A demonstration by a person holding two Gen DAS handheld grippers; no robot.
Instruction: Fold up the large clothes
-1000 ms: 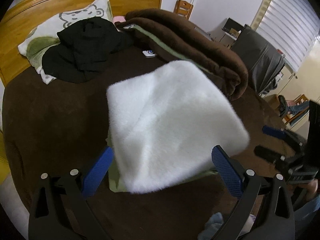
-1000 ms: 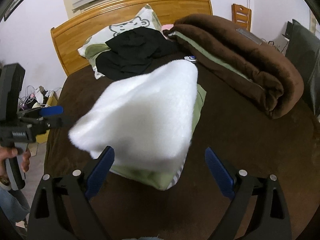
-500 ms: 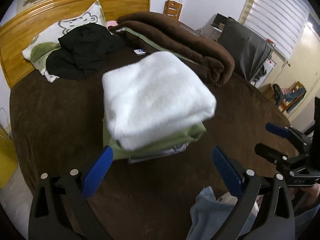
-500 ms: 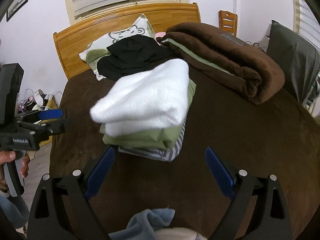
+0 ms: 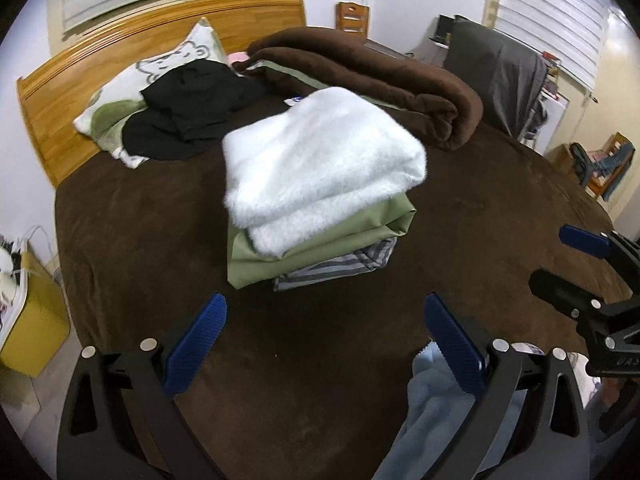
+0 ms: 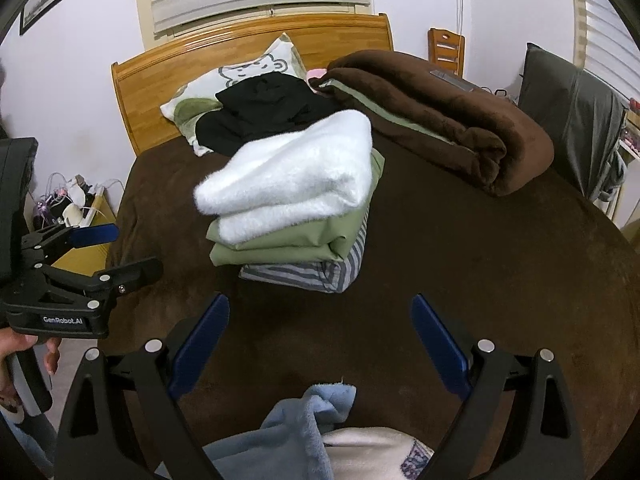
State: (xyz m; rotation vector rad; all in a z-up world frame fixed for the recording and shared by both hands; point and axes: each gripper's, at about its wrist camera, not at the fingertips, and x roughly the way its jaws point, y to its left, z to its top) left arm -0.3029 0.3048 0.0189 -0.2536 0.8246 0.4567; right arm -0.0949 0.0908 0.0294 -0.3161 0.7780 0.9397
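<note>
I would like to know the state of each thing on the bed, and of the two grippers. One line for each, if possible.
White fluffy garment: folded, top of the stack.
Green garment: folded, under the white one.
Striped garment: folded, bottom of the stack.
Black clothes: unfolded, heaped on the pillow.
Brown blanket: folded over, lying beside the stack.
Blue fleece garment: crumpled, at the near bed edge.
Left gripper: open, empty.
Right gripper: open, empty.

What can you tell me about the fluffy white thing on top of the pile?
The fluffy white garment looks soft and furry, like plush fleece. It is folded over into thick layers and lies flat on top of a folded green garment, which rests on a grey striped one. The stack sits in the middle of the brown bed cover. Nothing grips it; both grippers are open and clear of it.
</note>
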